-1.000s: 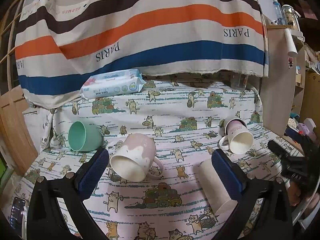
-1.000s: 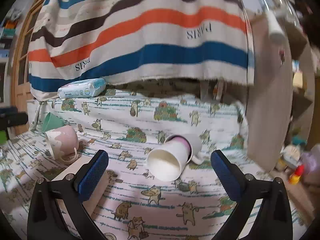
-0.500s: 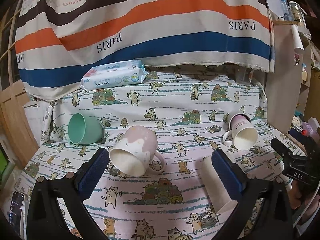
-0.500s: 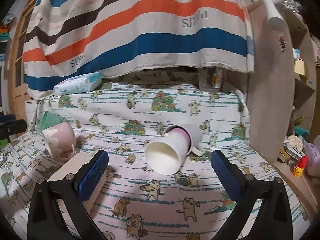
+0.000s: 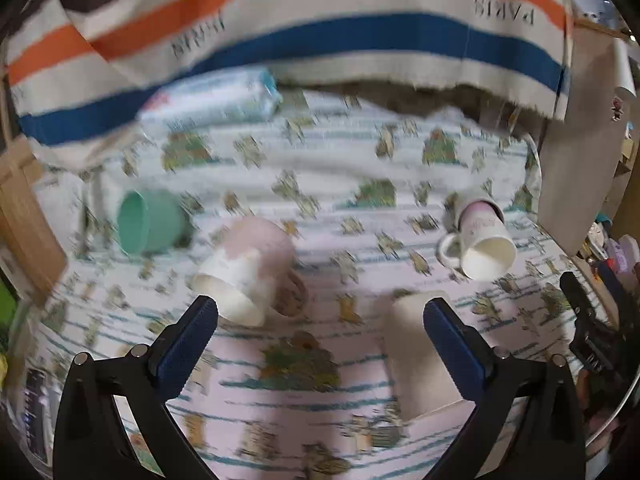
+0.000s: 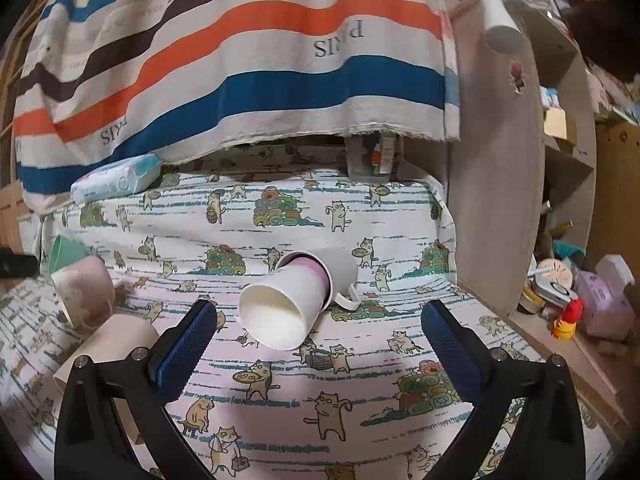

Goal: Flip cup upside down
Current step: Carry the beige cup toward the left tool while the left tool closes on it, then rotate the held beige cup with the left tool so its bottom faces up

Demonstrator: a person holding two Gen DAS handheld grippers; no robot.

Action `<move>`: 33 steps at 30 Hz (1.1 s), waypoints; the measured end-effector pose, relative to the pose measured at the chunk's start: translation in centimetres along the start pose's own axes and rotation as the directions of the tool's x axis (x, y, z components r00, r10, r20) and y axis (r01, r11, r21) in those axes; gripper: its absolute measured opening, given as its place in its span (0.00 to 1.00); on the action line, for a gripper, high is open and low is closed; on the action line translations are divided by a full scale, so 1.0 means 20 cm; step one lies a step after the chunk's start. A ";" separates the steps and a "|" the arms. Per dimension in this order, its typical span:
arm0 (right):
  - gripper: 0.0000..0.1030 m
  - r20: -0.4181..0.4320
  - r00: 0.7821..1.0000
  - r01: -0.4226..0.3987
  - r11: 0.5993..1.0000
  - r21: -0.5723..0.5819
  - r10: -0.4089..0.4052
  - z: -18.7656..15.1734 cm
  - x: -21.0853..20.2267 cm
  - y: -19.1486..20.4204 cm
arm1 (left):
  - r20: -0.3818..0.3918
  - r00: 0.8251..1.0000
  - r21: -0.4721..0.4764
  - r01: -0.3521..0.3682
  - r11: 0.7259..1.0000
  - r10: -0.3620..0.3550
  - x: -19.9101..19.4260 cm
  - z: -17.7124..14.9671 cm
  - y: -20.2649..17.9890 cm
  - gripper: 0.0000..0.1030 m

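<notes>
Several cups lie tipped on their sides on the cat-print cloth (image 6: 280, 208), so each needs turning mouth-down. Nearest the right gripper (image 6: 318, 322) lies a white paper cup nested in a white handled mug (image 6: 294, 302), mouth toward the viewer. Right gripper: spread wide, touching nothing. Left gripper (image 5: 320, 318): equally spread and empty, facing a pink-and-white mug (image 5: 250, 266).

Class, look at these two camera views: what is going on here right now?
A person holds a gripper in each hand over a bed with a cat-print sheet. Several cups lie on their sides: a green cup, a pink mug, a beige cup, and a white cup nested in a mug. The right gripper, open, faces the white cup; the left gripper, also open, holds nothing. No cup is flipped yet.
</notes>
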State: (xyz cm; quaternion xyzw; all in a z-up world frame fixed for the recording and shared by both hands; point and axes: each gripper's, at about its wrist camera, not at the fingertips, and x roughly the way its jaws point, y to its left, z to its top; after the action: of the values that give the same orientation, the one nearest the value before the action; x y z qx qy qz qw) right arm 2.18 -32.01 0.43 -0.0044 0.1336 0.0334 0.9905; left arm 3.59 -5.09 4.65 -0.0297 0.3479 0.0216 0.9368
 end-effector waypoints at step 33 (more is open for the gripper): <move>1.00 0.000 0.999 0.047 0.999 -0.003 -0.047 0.00 0.00 0.00 | -0.454 0.879 -0.202 0.057 0.978 -0.145 0.59 0.03 -0.29 0.66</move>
State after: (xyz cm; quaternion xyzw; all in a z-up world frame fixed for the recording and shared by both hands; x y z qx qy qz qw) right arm 2.14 -32.04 0.45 -0.0090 0.1334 0.0102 0.9910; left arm 13.23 -10.69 -2.41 -0.1378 0.5573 -0.0036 0.8188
